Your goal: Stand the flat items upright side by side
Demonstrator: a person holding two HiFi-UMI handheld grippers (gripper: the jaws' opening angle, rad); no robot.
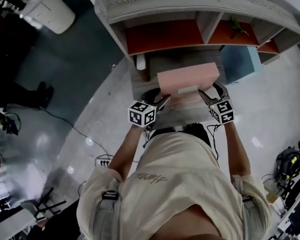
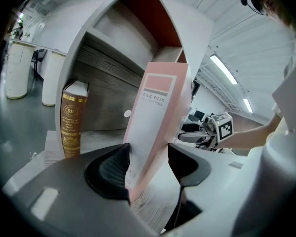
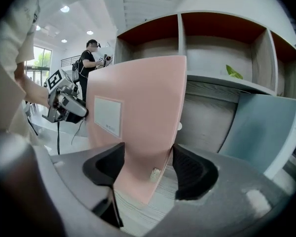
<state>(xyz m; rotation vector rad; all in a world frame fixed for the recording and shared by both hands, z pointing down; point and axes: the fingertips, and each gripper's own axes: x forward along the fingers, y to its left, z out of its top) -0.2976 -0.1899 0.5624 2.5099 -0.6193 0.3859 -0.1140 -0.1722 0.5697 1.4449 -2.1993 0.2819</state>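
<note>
Left claw point(image 2: 149, 167) and right claw point(image 3: 149, 168) seemingly clamp the tilted pink file box point(image 1: 187, 79).

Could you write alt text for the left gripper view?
The left gripper clamps a tilted pink file box between its two dark jaws. Behind it a brown book stands upright on a wooden shelf; at right, the right gripper holds the box's far end.

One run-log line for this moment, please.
left tongs: shut on pink file box | right tongs: shut on same box | brown book: upright | blue box: leaning
</note>
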